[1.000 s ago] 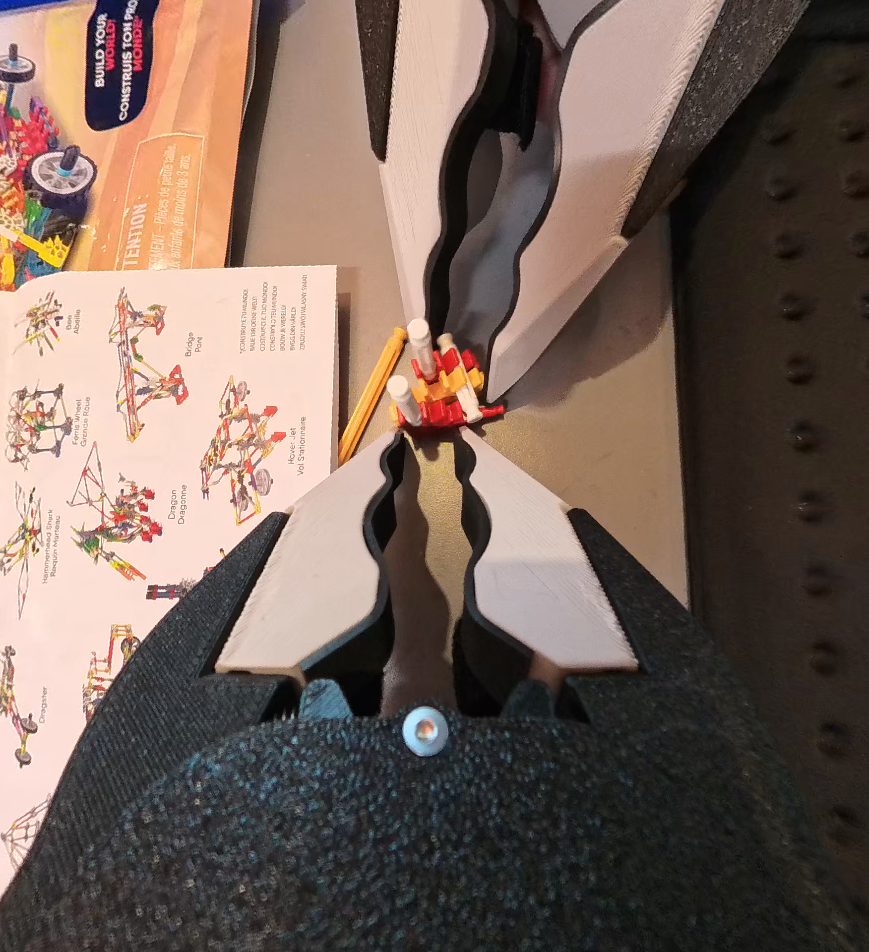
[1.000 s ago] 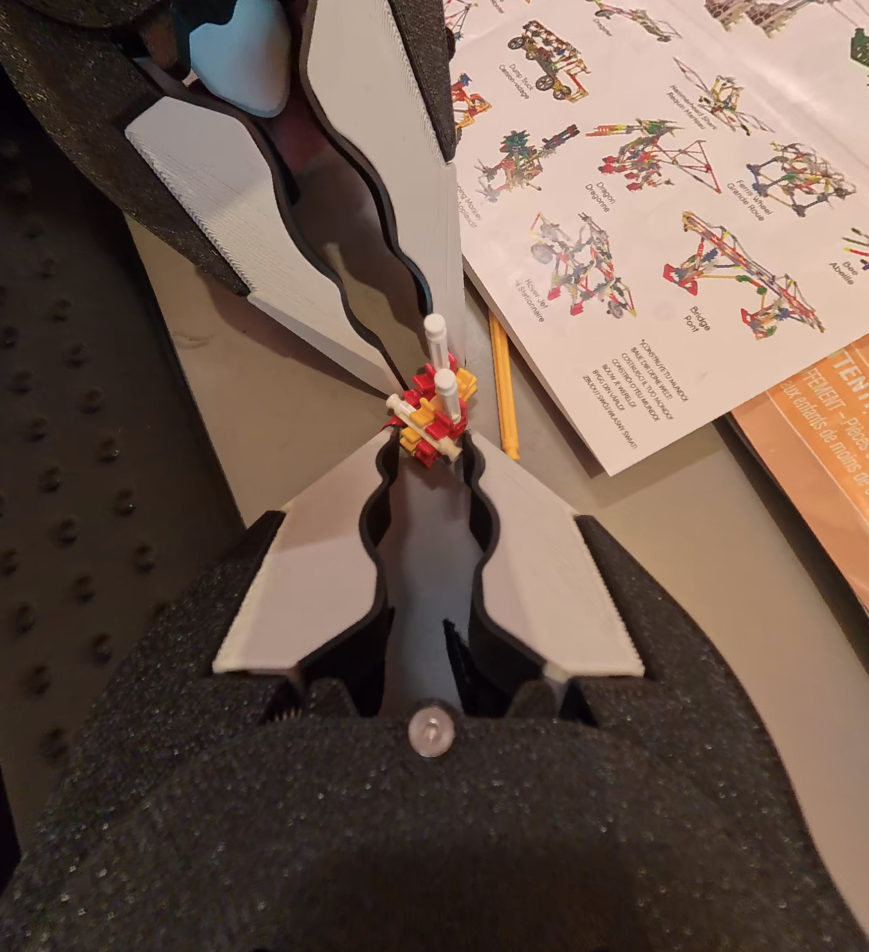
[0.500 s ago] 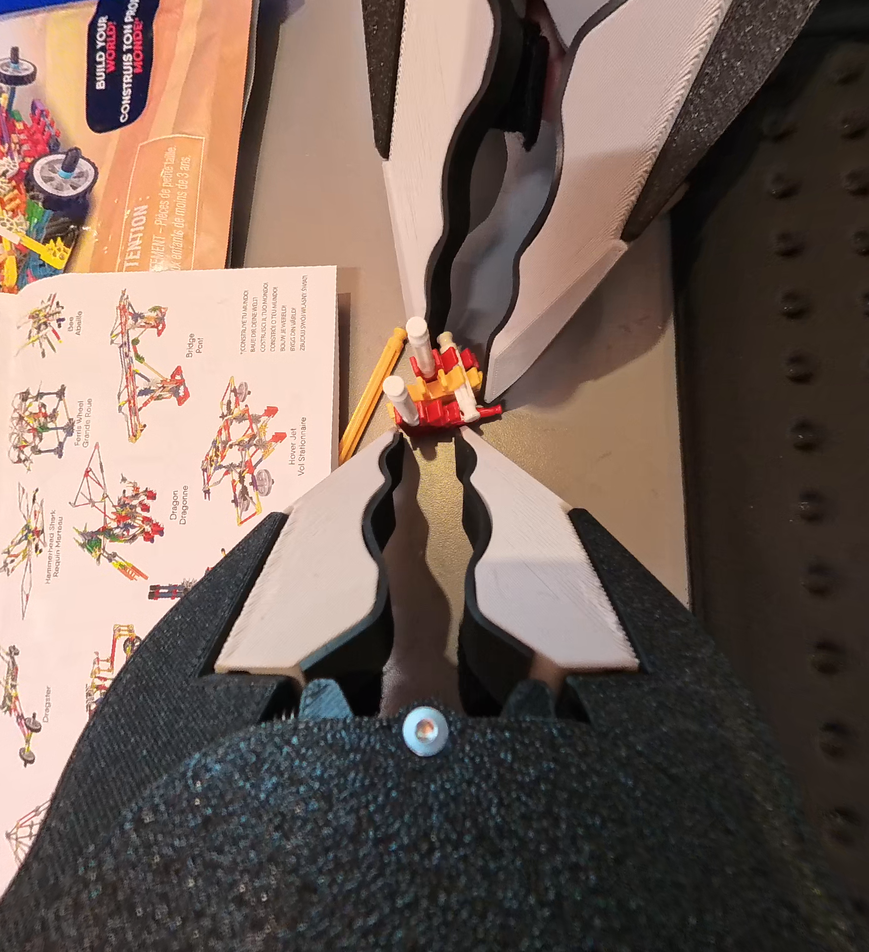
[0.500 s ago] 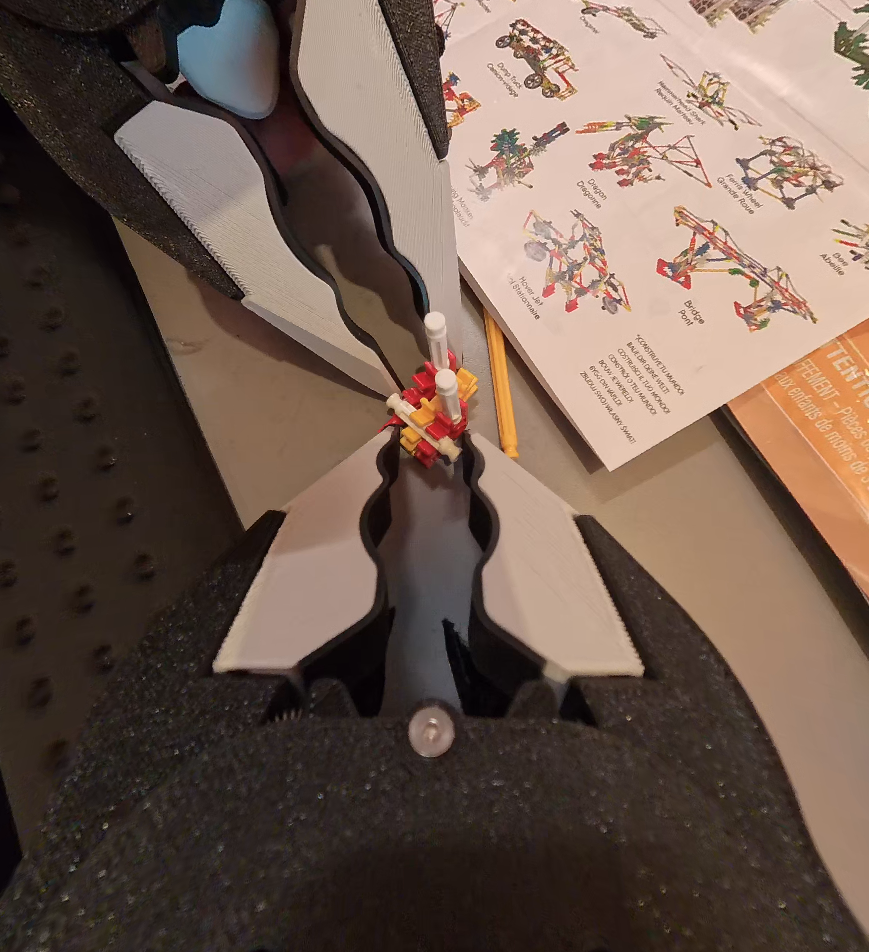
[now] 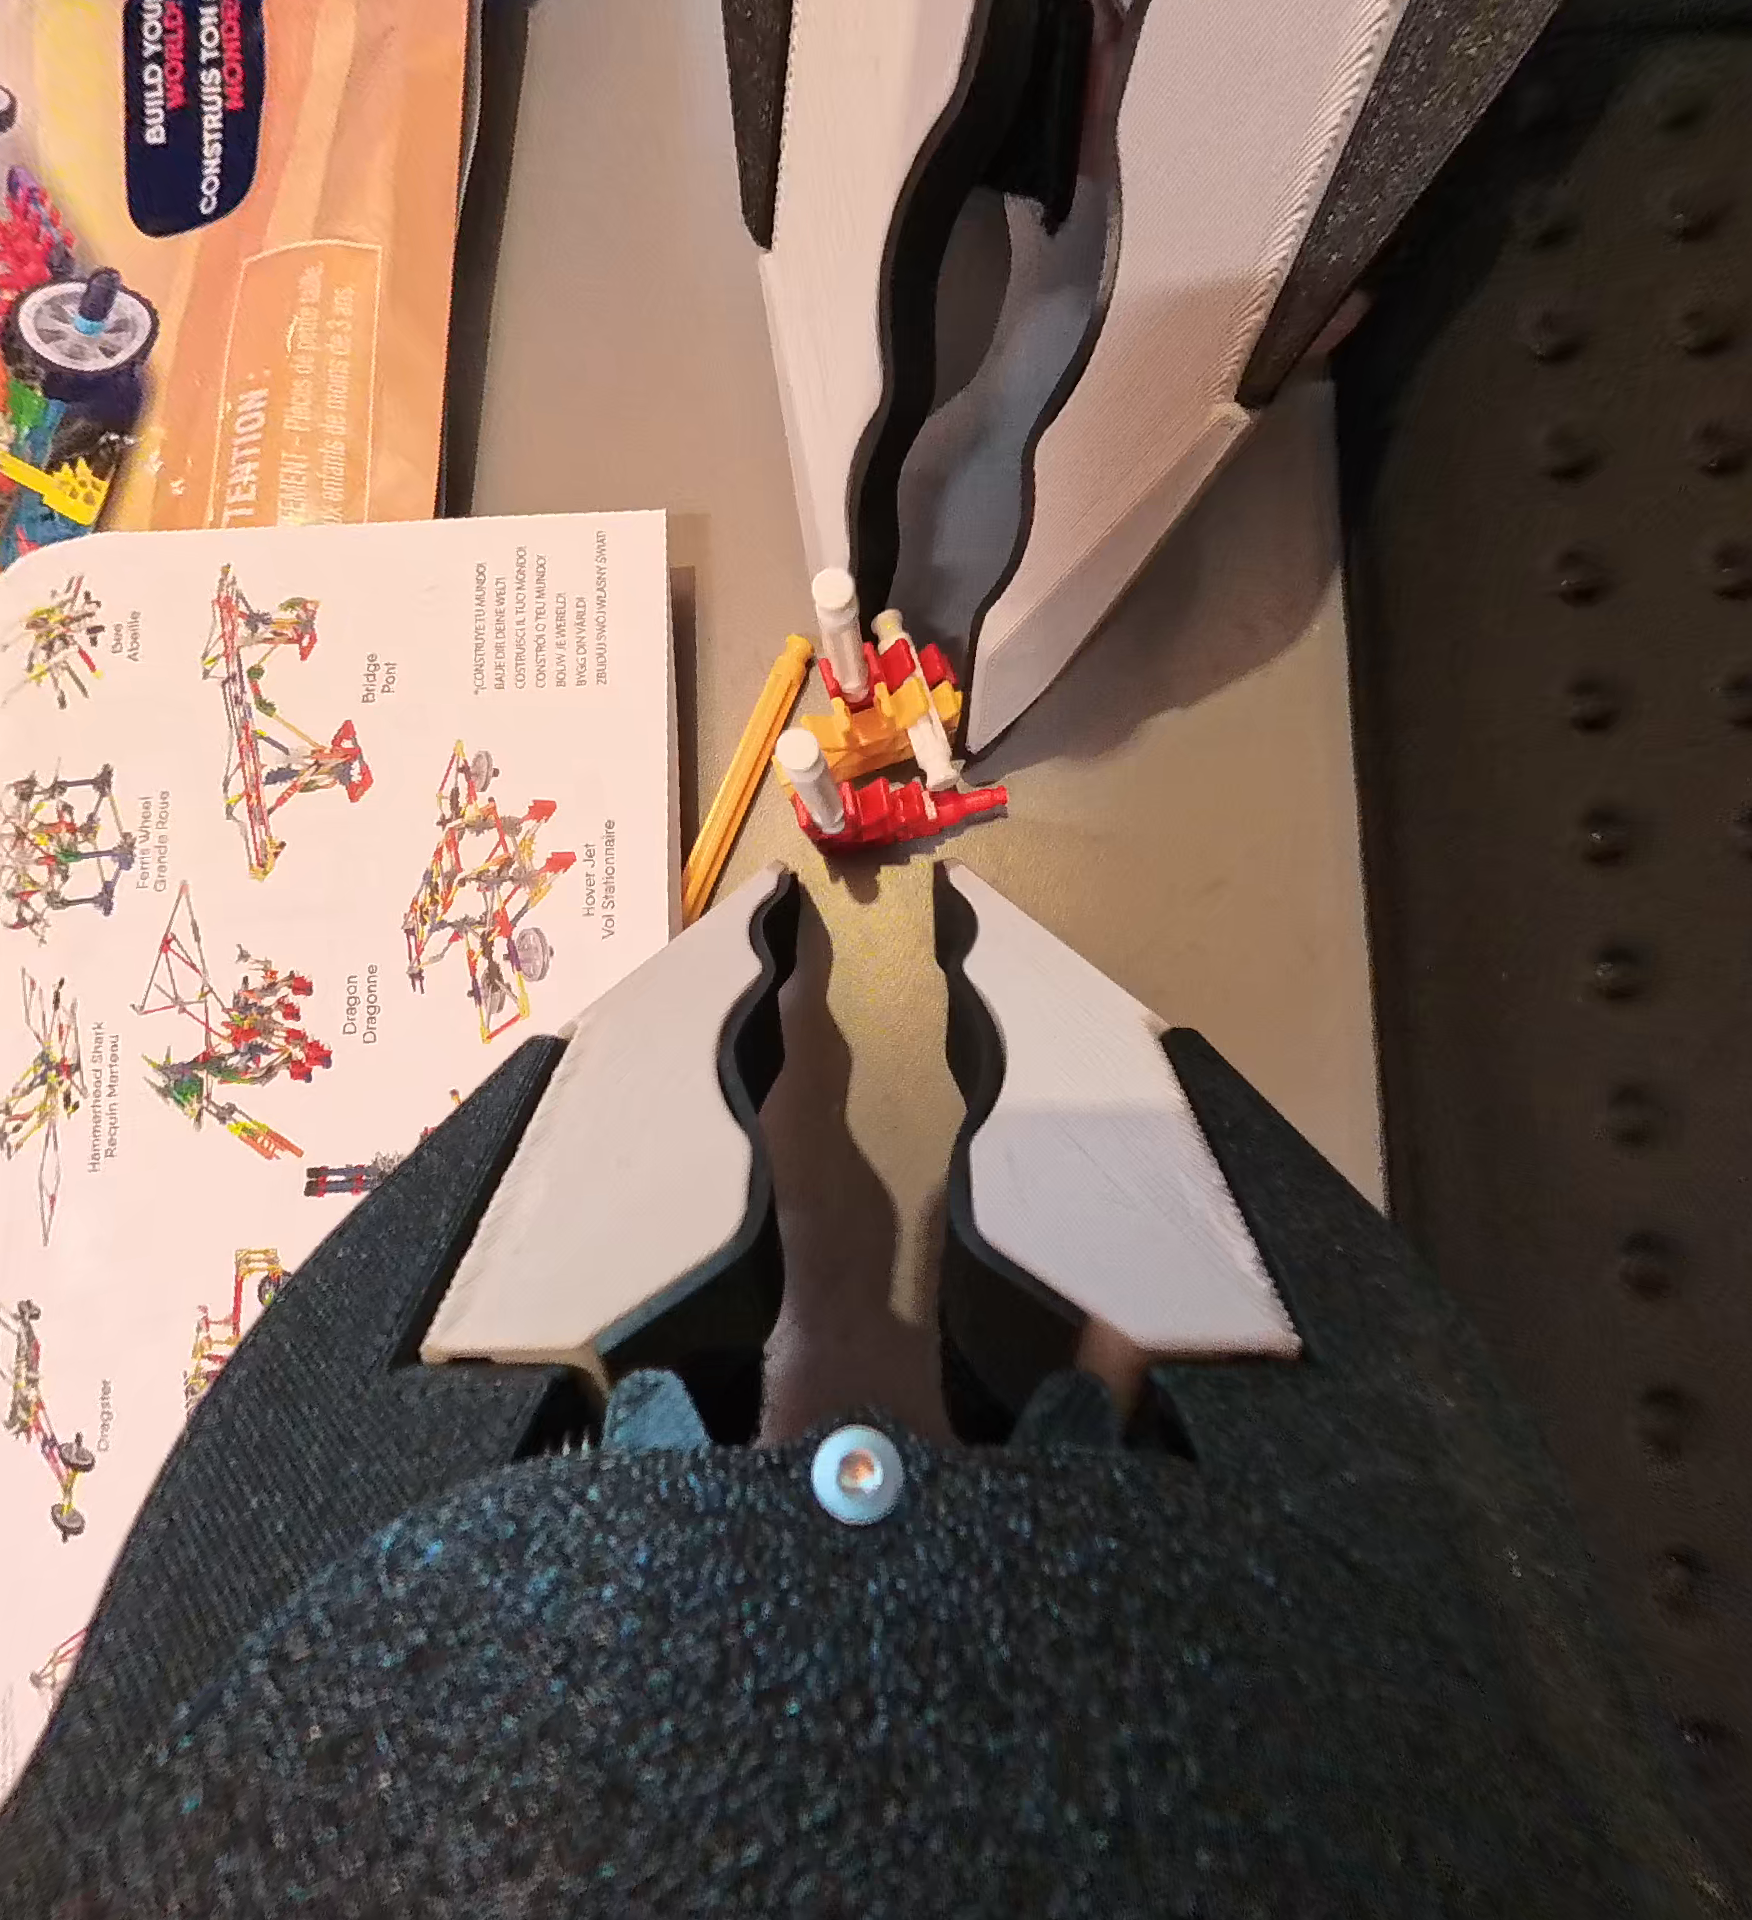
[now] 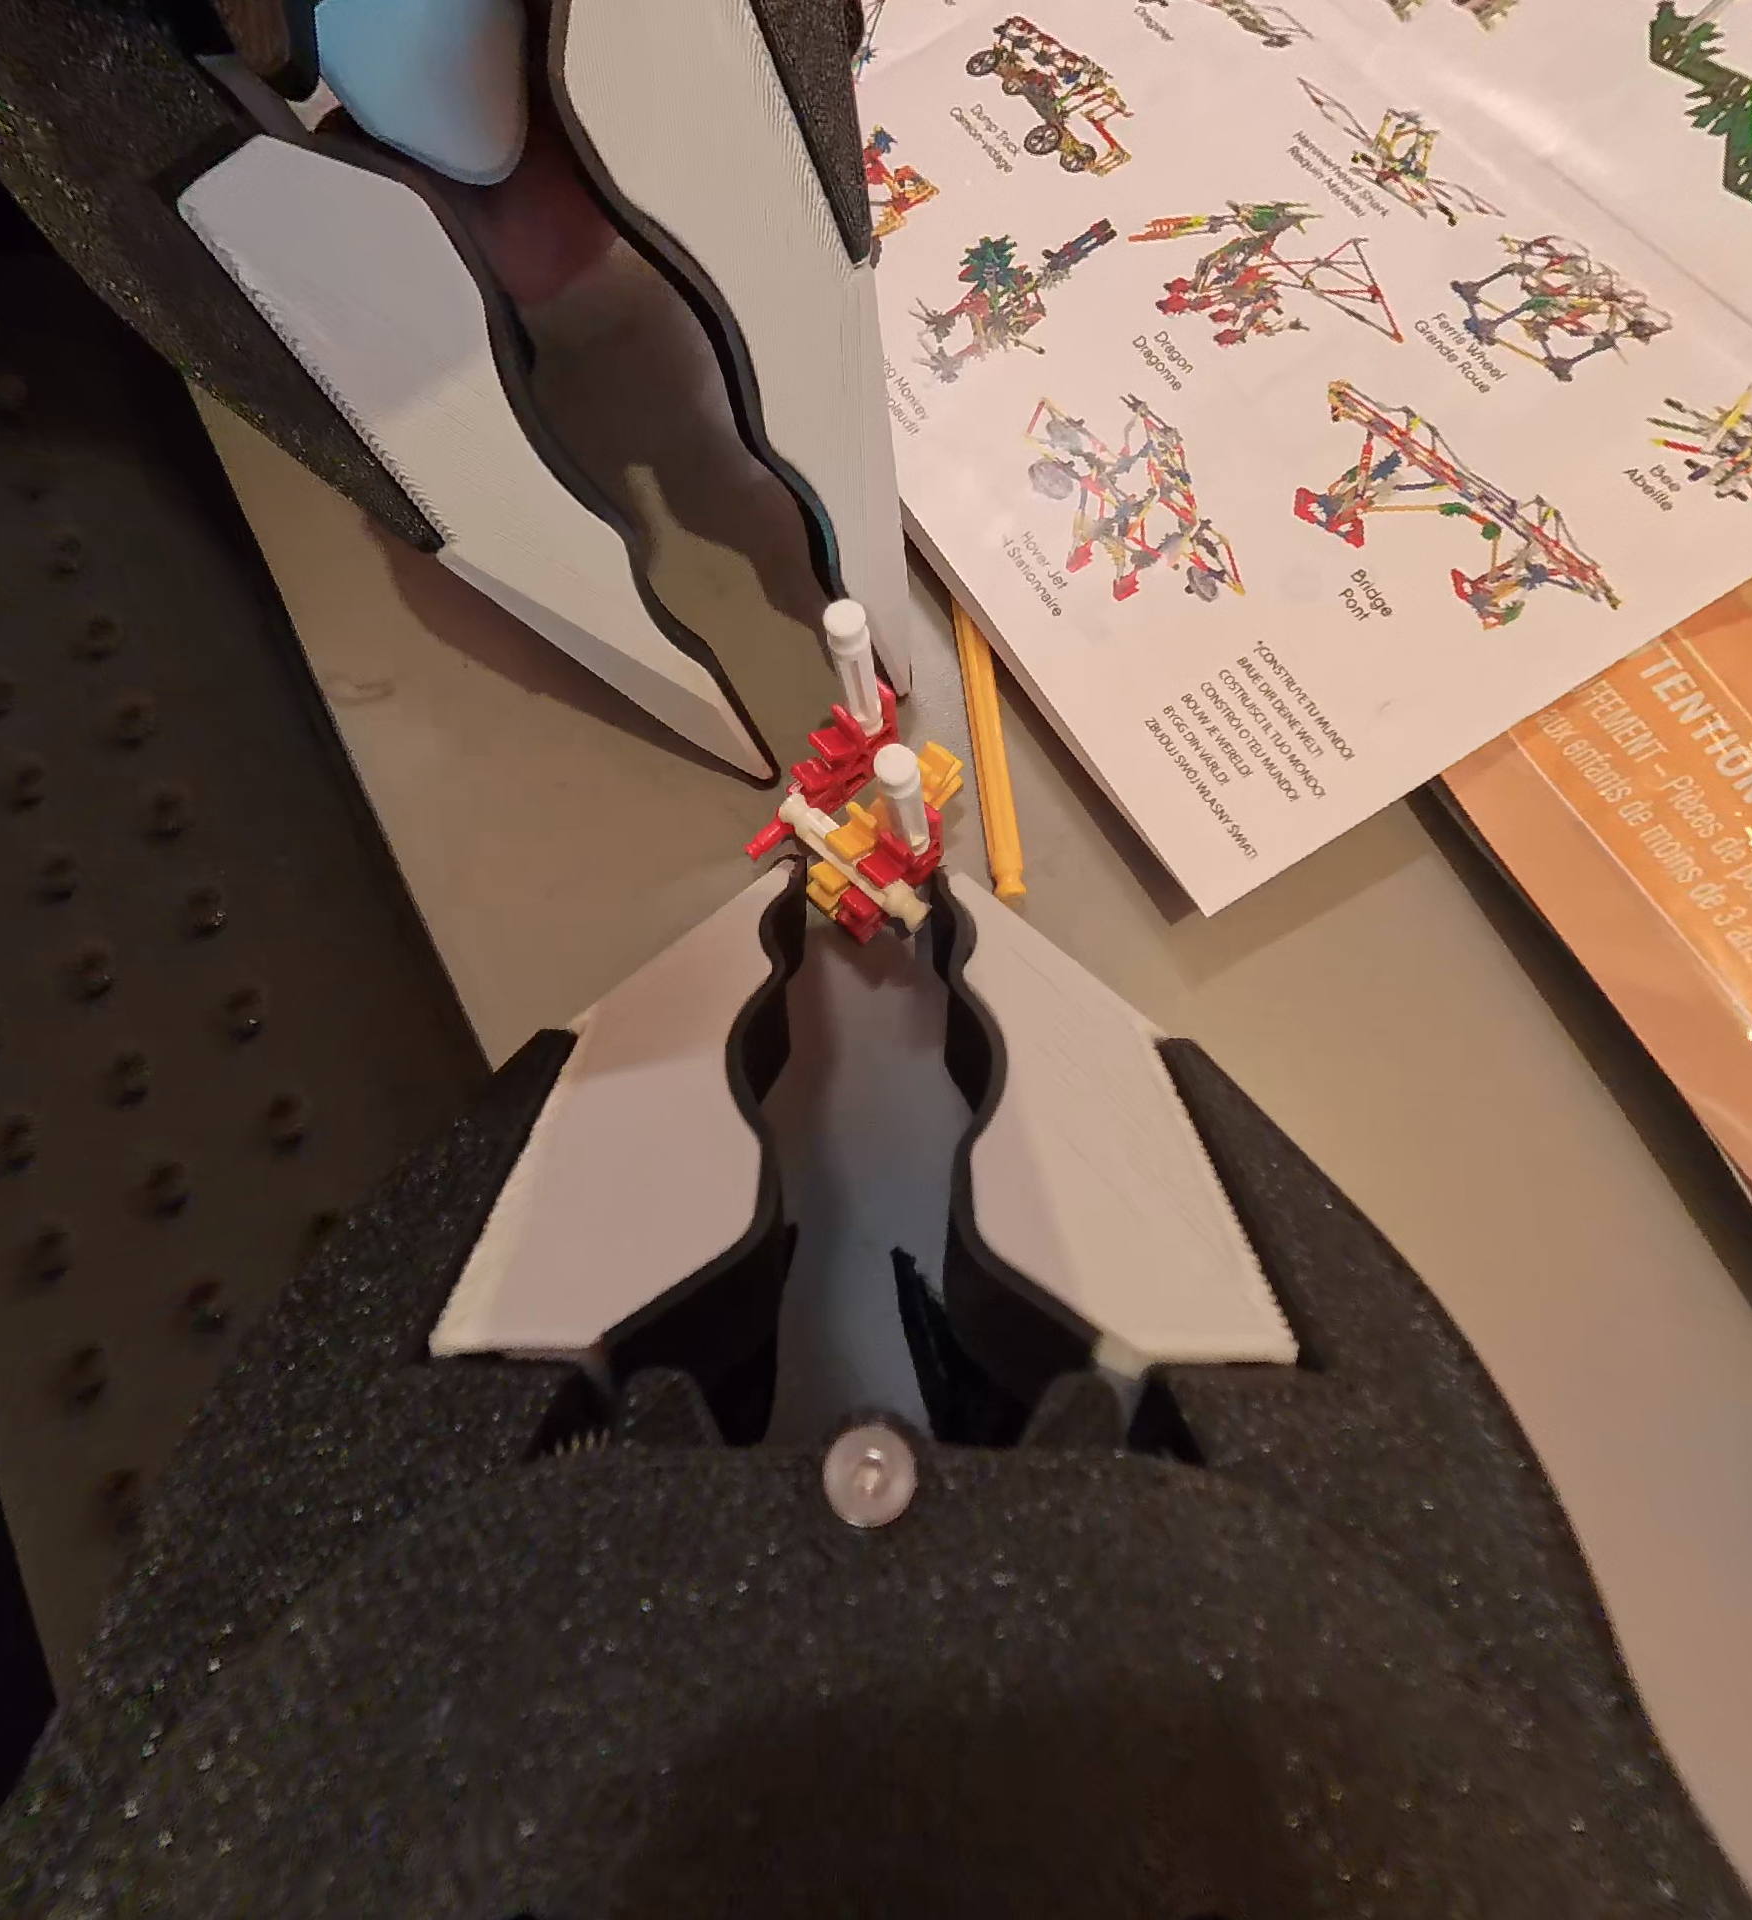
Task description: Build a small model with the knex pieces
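Red, yellow and white plastic pieces form a small toy assembly [image 5: 877,732] that rests on the grey table [image 5: 602,343], between the tips of two grippers that face each other. Two white rods stand up from it. The left gripper [image 5: 864,883] sits just short of the assembly with its fingers spread and nothing between them. The right gripper [image 6: 867,896] has its fingers parted too; the near end of the assembly lies between its tips, but whether they press it cannot be told. A loose yellow rod [image 5: 744,774] lies on the table just beside the assembly, partly under the edge of a white instruction sheet [image 5: 280,831] printed with model pictures. An orange toy box [image 5: 228,249] lies beyond the sheet. A black dimpled mat [image 5: 1630,935] borders the table on the other side.
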A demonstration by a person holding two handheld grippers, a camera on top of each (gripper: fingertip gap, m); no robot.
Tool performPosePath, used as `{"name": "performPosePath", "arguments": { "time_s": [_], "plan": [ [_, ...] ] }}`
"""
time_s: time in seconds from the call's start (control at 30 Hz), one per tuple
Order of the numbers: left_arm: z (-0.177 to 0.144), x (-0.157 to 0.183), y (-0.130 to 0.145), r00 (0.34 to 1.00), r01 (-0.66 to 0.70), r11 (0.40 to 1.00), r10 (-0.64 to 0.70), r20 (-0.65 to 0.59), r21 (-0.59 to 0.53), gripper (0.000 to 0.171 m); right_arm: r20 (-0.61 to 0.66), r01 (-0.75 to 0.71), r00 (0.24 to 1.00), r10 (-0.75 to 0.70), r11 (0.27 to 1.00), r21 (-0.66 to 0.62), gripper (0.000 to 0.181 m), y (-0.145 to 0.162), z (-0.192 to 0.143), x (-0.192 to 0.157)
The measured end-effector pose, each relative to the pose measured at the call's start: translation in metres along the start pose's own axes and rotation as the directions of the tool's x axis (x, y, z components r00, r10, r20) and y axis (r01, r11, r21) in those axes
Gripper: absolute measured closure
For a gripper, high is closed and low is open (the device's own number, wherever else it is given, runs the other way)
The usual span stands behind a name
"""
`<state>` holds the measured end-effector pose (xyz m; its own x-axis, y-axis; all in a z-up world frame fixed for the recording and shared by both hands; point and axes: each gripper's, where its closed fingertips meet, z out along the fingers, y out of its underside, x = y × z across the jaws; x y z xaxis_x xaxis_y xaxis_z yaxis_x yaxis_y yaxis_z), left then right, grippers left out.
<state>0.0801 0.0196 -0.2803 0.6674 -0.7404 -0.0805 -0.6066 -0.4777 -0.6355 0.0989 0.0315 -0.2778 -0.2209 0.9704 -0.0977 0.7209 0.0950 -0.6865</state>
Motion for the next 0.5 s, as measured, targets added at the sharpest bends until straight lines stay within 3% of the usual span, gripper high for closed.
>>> {"name": "performPosePath", "arguments": {
  "time_s": [0.27, 0.5],
  "plan": [
    [-0.0019, -0.0006, 0.0022, 1.000, -0.008, 1.000, 0.008, -0.003, 0.000, 0.147, -0.037, 0.003, 0.999, -0.004, 1.000, -0.026, 0.157, -0.0001, 0.0012, -0.0009],
    [-0.0021, -0.0004, 0.0025, 1.000, -0.005, 1.000, 0.005, -0.011, 0.009, 0.147, -0.057, 0.014, 0.998, -0.017, 0.999, -0.050, 0.146, 0.0012, -0.0003, -0.0053]
  ]
}}
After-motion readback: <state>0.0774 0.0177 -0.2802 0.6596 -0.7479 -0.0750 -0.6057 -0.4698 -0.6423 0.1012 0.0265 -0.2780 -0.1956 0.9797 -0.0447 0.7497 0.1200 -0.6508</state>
